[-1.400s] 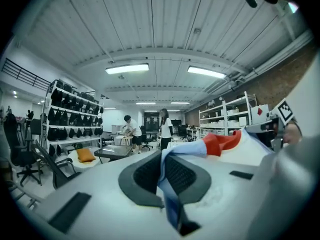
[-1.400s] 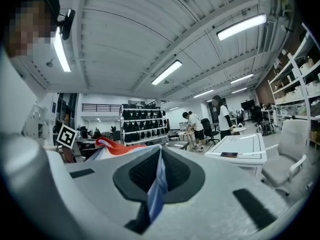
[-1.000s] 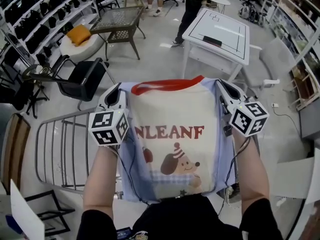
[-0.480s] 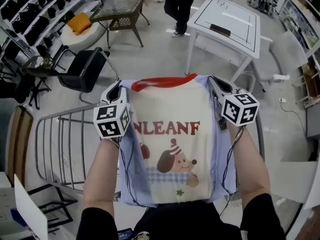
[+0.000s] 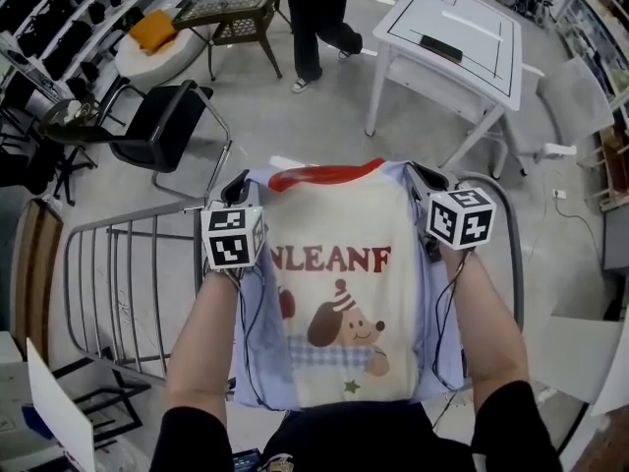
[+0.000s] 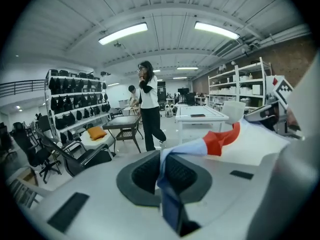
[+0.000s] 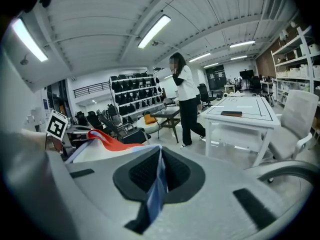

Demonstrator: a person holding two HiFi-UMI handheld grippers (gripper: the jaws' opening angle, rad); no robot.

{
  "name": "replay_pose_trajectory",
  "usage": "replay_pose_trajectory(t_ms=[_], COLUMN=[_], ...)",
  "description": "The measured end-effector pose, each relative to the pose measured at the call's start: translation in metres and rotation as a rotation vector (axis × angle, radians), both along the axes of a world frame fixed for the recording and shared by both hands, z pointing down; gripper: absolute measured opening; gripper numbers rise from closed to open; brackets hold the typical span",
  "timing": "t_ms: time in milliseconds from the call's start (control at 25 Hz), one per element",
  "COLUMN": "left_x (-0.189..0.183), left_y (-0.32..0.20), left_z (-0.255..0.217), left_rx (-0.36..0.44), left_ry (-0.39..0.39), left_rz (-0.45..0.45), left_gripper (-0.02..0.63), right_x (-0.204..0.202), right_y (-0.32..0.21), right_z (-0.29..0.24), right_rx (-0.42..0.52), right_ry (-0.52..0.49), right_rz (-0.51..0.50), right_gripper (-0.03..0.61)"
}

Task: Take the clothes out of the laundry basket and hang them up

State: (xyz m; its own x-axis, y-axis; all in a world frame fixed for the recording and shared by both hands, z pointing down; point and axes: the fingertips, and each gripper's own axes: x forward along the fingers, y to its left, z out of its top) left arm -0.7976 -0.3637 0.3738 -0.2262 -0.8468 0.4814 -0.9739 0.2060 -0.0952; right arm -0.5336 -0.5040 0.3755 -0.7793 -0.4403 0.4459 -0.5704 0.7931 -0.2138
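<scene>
Head view: shirt [image 5: 339, 283] is held spread out flat, printed front up, between left gripper [image 5: 239, 183] and right gripper [image 5: 419, 177], one at each shoulder. The red collar [image 5: 324, 175] faces away from the wearer. The drying rack [image 5: 118, 283] stands below and to the left, and one curved end of it shows just beside the right gripper. No laundry basket is seen.

Step judged in hand: the shirt is being brought down onto the rack. For a clean hang, both clamps should be kept on and the shoulders kept level and pulled apart so the cloth stays flat. Release is best held back until the cloth is borne by a rail.

Compared with a second ago, both grippers and the shirt are seen lower and nearer the rack, and the rack's curved end has come into sight at the right. The person [image 5: 316, 8] in dark trousers has walked in between the wicker table and the white table [image 5: 462, 37].

Left gripper view: jaws are closed on a fold of blue shoulder cloth, which runs straight down between the pads. The collar trails off to the right.

Right gripper view: jaws are likewise pinched on blue cloth, with the collar leading off to the left.
</scene>
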Motion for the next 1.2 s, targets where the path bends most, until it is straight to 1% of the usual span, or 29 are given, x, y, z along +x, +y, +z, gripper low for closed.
replay_pose_trajectory(t_ms=[120,200,280,320,400,480,560,640,720,920,1200], left_x=[0.001,0.001,0.000,0.000,0.001,0.003,0.006,0.007,0.006,0.012,0.048], left_y=[0.000,0.000,0.002,0.004,0.007,0.012,0.017,0.023,0.030,0.041,0.056], left_z=[0.009,0.010,0.011,0.010,0.010,0.009,0.009,0.009,0.006,-0.015,-0.059], left_rx=[-0.035,-0.042,-0.048,-0.049,-0.052,-0.052,-0.057,-0.066,-0.063,-0.015,0.094], left_ry=[0.009,0.014,0.013,0.013,0.012,0.009,0.007,0.011,0.014,0.010,0.020], left_rz=[0.009,0.015,0.021,0.025,0.034,0.045,0.064,0.078,0.080,0.083,0.139], left_gripper=[0.018,0.055,0.115,0.132,0.151,0.170,0.215,0.235,0.242,0.242,0.236], right_x=[0.000,0.000,-0.001,-0.001,-0.001,-0.001,0.001,0.004,0.008,0.015,0.026], right_y=[0.000,0.000,0.000,0.001,0.001,0.003,0.004,0.005,0.006,0.015,0.047], right_z=[0.010,0.014,0.017,0.018,0.019,0.019,0.018,0.016,0.011,-0.011,-0.056], right_rx=[-0.016,-0.025,-0.029,-0.030,-0.035,-0.041,-0.040,-0.038,-0.033,-0.005,0.051], right_ry=[0.025,0.041,0.059,0.065,0.065,0.062,0.068,0.069,0.063,0.031,-0.027], right_rz=[0.001,-0.004,-0.016,-0.023,-0.038,-0.047,-0.045,-0.036,-0.030,-0.021,-0.022], right_gripper=[0.011,0.012,0.017,0.026,0.074,0.100,0.120,0.146,0.174,0.184,0.192])
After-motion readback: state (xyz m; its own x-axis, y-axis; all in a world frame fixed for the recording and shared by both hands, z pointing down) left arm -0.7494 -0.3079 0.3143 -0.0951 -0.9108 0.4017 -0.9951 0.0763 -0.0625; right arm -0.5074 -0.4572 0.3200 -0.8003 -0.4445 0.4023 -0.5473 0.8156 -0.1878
